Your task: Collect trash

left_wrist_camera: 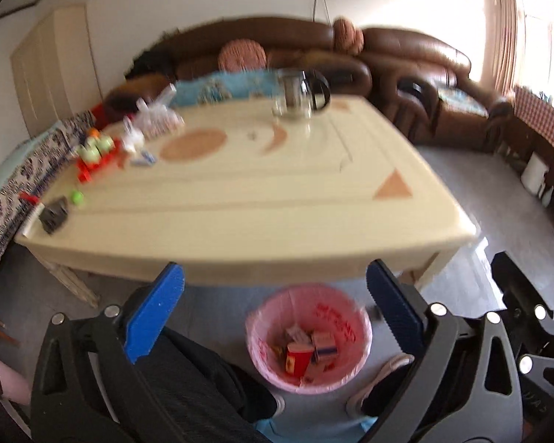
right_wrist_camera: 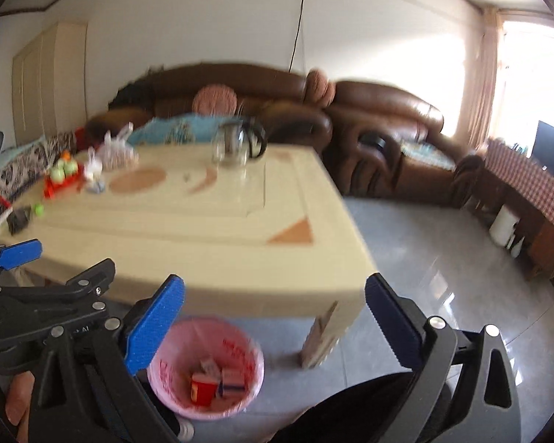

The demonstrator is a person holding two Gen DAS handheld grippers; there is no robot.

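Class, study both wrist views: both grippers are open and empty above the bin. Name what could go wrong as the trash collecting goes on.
1. The glass jug stands on the table; a careless reach could knock it over.
2. Toys sit beside the wrappers, so a toy might be binned by mistake.
3. The bin sits at the person's shoe and could be kicked over.

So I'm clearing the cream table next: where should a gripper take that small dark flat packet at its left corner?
Grip the small dark flat packet across its short sides, coming from above: it lies flat near the table edge.
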